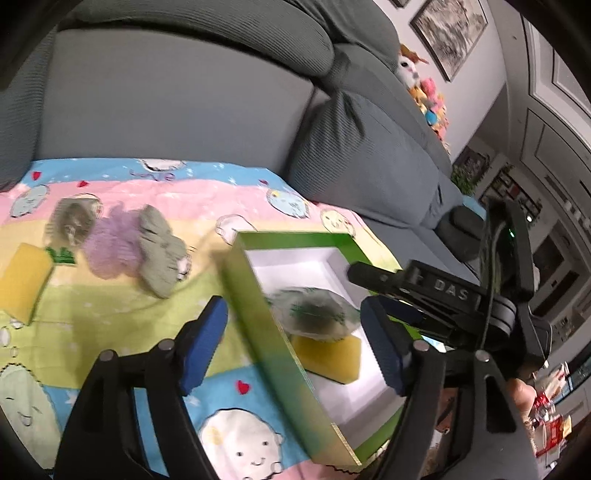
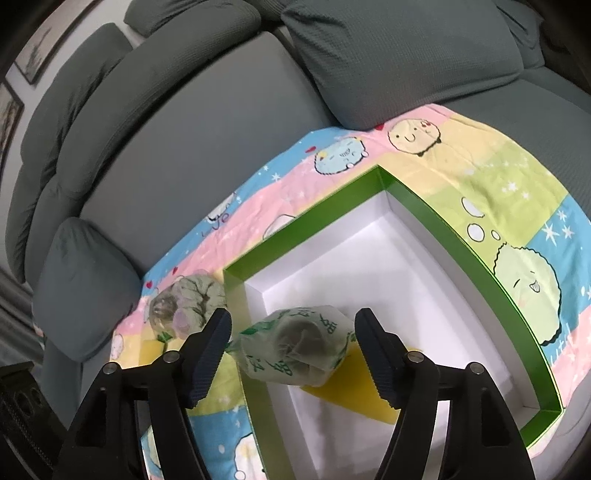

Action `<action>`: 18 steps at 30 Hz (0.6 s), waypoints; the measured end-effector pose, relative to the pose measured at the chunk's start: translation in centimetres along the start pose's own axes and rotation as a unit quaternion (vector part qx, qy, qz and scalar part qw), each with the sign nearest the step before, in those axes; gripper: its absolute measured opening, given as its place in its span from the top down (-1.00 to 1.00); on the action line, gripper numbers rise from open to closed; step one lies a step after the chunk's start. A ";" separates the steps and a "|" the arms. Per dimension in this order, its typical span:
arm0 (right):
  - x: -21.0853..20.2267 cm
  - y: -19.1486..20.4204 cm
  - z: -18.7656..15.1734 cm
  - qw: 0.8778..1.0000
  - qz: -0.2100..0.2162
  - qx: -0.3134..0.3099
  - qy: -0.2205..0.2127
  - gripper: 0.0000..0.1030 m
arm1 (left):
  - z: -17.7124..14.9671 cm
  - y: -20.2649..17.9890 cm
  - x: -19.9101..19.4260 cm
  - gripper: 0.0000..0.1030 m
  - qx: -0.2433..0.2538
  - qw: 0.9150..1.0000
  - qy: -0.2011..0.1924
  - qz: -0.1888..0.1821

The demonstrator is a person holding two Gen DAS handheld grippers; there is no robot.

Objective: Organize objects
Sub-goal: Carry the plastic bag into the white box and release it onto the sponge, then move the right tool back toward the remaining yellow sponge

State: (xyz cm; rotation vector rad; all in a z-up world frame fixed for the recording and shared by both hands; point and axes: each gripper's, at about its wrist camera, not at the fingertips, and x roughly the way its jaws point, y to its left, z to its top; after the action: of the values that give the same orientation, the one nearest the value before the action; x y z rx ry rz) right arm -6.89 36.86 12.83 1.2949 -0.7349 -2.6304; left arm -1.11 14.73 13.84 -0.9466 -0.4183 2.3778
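We gather clutter from the blanket (image 2: pixel 461 162) into the green box (image 2: pixel 295 236): bagged scourer (image 2: pixel 295 345) atop sponge (image 2: pixel 351 387) inside it, between our right hand-held gripper (image 2: pixel 293 350), spread; left hand-held gripper (image 1: pixel 295 336) spread over the box's wall.

A grey-green sofa (image 1: pixel 177 110) fills most of both views, its flat seat cushion running from the left edge toward the middle. Plump back cushions (image 2: pixel 92 122) lie along the far edge, and a loose pillow (image 1: pixel 373 158) leans at the right corner of the seat. A pastel cartoon blanket (image 1: pixel 110 295) in pink, yellow, green and blue stripes covers the near part of the seat. Soft toys (image 1: pixel 424 92) sit on top of the sofa back at the far right. Behind them a framed picture (image 1: pixel 450 33) hangs on a pale wall. White panelled cabinets (image 1: pixel 554 122) and a leafy plant (image 1: pixel 469 173) stand farther right. Two more frames (image 2: pixel 22 70) hang on the left wall.
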 end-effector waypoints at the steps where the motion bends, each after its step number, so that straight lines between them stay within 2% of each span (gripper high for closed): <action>1: -0.1 0.1 0.0 1.000 0.001 -0.002 -0.002 -0.46 | 0.1 0.4 -0.4 -0.47 -0.002 1.000 -0.003 0.006; 5: -0.2 0.6 -0.1 1.000 0.008 -0.008 -0.003 -0.48 | 0.2 2.0 -1.8 -0.60 -0.016 0.999 -0.015 0.025; 13: -0.5 2.1 -0.8 1.000 0.008 -0.025 -0.005 -0.50 | 0.6 6.0 -4.1 -0.65 -0.049 0.997 -0.027 0.062; 18: -0.4 3.3 -1.2 0.999 0.021 -0.039 -0.003 -0.59 | 0.5 7.7 -5.0 -0.69 -0.061 0.995 -0.028 0.079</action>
State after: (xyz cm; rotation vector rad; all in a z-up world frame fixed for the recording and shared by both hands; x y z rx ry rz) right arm -6.05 33.61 14.03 1.2384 -0.6450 -2.6035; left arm -1.28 5.56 13.31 -1.0036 -0.5336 2.5506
